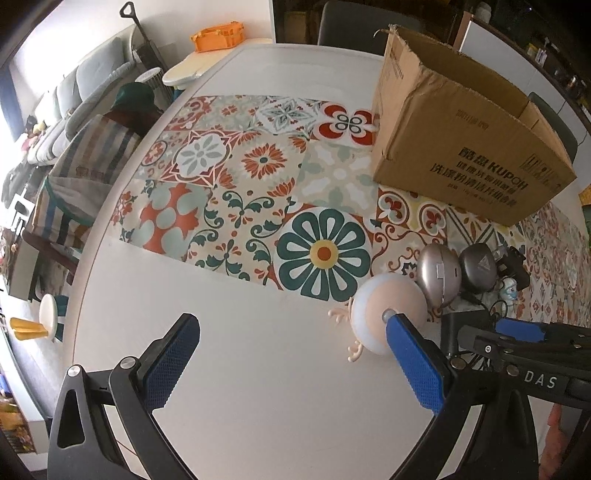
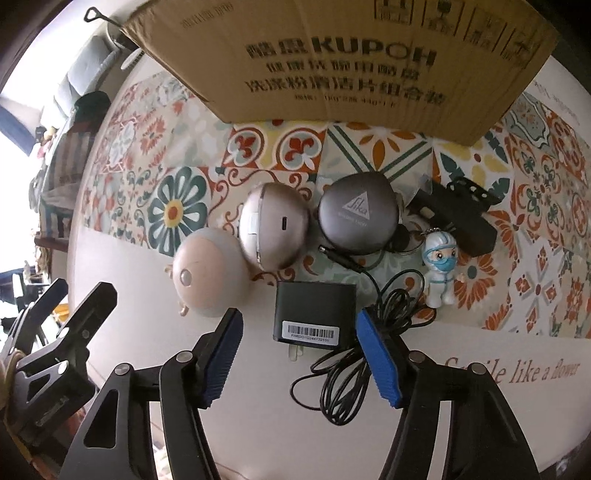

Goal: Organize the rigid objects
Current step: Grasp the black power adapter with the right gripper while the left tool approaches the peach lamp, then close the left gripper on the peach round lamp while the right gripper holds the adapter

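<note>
Black cable (image 2: pixel 373 325) beside charger (image 2: pixel 314 314)

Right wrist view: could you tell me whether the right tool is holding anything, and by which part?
Nothing is held: the right tool stands open around the dark charger block, pads not touching it.

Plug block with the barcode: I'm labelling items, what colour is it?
Dark grey plug block, white barcode label; clearest in right wrist view.

Home living and dining room, round white tabletop (image 1: pixel 258 369) with floral tile-patterned mat (image 1: pixel 236 177), grey sofa (image 1: pixel 74 96) by a bright window, striped cushioned chair (image 1: pixel 81 173), orange plastic crate (image 1: pixel 218 36), cardboard box (image 1: pixel 461 140) on the mat
</note>
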A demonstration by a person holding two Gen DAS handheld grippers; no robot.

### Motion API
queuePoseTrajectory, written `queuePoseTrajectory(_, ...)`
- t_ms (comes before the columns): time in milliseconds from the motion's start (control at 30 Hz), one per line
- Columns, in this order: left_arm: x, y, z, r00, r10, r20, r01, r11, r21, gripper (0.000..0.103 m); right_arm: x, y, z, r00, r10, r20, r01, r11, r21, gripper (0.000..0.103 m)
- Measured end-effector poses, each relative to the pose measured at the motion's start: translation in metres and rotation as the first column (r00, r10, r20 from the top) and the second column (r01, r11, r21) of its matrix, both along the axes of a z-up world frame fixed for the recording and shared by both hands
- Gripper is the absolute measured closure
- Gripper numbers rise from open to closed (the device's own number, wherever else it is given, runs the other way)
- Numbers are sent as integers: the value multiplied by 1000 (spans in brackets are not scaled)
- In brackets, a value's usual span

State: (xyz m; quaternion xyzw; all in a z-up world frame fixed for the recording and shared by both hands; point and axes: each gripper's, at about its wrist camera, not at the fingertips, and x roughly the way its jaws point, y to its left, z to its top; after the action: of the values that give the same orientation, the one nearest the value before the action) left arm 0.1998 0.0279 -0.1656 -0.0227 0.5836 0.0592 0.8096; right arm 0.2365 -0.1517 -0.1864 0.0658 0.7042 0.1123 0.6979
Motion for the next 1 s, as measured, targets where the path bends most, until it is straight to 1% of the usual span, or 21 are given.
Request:
queuePoseTrajectory(200, 1, 0, -7, 1000, 3, -16, -2, 1000, 6, 0, 2, 4, -15, 1000, 2, -27, -3, 1000, -14, 41)
queuePoseTrajectory(667, 1, 4, -28, 998, 8, -64, -7, 1000, 26, 0, 0, 24, -48, 998, 45, -48, -51, 990, -128, 41)
queuePoseTrajectory(833, -1, 4, -34, 997, 0, -74, 2, 1000, 26, 0, -9, 32, -54, 998, 67, -13, -68, 983, -169, 42)
queuePoseTrajectory(1000, -4, 1, -36, 998, -14, -65, 15, 1000, 13, 0, -16, 36, -57, 998, 56, 11, -54, 987, -153, 43)
